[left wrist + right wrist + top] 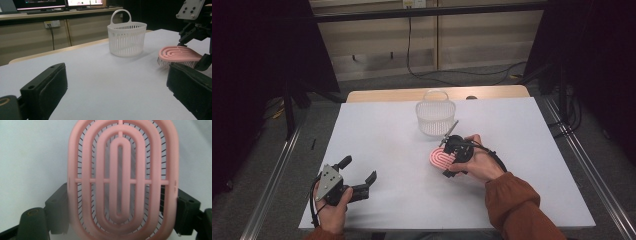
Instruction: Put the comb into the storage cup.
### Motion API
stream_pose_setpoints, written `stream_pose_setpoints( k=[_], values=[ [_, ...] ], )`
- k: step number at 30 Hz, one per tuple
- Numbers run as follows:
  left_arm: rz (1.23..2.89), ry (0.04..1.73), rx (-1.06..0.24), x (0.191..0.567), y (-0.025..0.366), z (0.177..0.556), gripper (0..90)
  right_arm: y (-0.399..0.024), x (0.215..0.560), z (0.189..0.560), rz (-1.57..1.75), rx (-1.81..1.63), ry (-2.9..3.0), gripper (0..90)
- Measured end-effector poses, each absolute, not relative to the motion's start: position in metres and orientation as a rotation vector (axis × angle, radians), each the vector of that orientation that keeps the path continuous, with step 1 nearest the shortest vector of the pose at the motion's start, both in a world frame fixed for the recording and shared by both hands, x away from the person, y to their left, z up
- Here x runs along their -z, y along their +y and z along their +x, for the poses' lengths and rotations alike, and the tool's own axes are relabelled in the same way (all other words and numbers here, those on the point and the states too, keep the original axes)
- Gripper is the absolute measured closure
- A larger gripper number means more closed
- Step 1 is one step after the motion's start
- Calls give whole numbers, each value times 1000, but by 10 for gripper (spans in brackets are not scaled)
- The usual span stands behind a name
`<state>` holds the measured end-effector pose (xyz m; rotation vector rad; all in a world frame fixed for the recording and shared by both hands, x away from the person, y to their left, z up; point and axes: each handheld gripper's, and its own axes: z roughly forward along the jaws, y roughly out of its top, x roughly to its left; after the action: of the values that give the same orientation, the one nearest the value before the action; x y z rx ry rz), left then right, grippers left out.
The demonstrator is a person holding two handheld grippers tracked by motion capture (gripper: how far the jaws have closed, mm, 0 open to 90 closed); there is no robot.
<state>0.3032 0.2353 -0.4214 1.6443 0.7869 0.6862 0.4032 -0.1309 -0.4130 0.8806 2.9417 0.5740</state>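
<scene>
Pink hairbrush (pixel 122 180) clamped between right gripper's (pixel 122 202) fingers.

I see the pink brush (pixel 122 180) as smooth moulded plastic with a soft satin sheen, its thin dark bristles showing through the slots. Just behind the brush, the white basket (pixel 435 116) looks like thin slatted plastic, faintly translucent. Under the brush, the table cover (pixel 382 135) reads as matt and paper-smooth, with a pale wood edge (pixel 412 94) beyond the basket. The right gripper (pixel 122 202) at the brush has matt black jaws; the left gripper (pixel 357 175) carries a dull grey plate.
</scene>
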Motion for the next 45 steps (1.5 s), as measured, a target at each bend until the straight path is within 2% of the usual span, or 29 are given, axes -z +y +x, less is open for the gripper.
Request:
stream_pose_setpoints(
  k=[29, 45],
  values=[
    [1640, 789, -688, 421, 236, 303, 32, -143, 384, 394, 923, -756, 2792, 197],
    [1638, 786, -683, 421, 235, 303, 32, -163, 372, 392, 992, -921, 2647, 197]
  ],
)
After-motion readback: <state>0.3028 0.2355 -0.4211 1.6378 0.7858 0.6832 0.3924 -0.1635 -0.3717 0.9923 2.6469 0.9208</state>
